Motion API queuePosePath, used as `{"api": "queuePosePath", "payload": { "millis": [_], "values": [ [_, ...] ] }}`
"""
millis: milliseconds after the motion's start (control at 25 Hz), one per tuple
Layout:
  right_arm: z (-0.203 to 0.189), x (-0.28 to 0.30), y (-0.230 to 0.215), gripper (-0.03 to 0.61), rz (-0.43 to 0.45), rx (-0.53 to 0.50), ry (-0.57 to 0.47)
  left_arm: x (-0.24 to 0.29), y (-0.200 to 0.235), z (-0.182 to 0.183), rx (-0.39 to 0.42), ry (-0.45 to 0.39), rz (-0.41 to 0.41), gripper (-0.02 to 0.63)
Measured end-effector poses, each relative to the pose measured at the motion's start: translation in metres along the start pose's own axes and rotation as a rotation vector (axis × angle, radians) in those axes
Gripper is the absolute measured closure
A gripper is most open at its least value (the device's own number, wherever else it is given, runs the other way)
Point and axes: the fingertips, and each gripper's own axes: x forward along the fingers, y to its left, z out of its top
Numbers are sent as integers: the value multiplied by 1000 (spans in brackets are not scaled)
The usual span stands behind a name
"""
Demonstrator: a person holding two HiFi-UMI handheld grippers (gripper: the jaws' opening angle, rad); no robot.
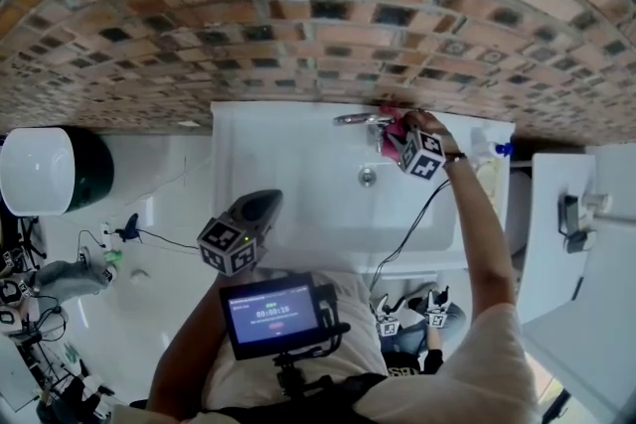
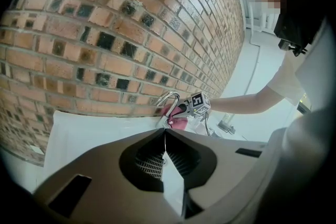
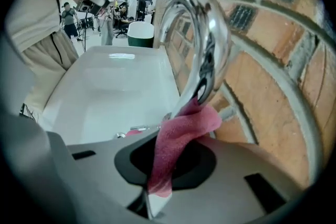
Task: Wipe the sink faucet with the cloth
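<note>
The right arm stretches to the far right corner of the white sink (image 1: 288, 164). There the right gripper (image 1: 397, 136) tilts steeply down, its jaws clamped on the pink cloth (image 3: 176, 136), whose free end lies against the lower stem of the chrome faucet (image 3: 202, 34) beside the brick wall (image 1: 298, 25). The left gripper (image 2: 165, 134) hovers over the sink's near left edge with its jaws pressed together on nothing, and only the drain (image 1: 368, 177) shows in the basin.

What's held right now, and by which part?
Right gripper pinches the pink cloth by one end; free end against the faucet. Left gripper shut, empty.
</note>
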Motion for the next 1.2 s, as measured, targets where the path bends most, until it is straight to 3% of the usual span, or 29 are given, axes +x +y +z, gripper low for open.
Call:
{"api": "queuePosePath", "payload": {
  "millis": [400,640,800,1080,1200],
  "values": [
    [29,-53,-14,523,-150,-160,7,-5,1,-3,-18,-17,-4,609],
    [50,-80,-12,523,-202,-97,-72,-5,-2,-3,-17,-20,-15,609],
    [56,-84,-12,523,-275,-125,-63,-6,-3,-4,-15,-17,-21,609],
    [77,-103,-24,523,-382,-23,-148,-8,-5,-4,-8,-12,-29,609],
    [89,-111,-26,523,-381,1,-177,-10,-5,-5,-11,-12,-31,609]
  ]
}}
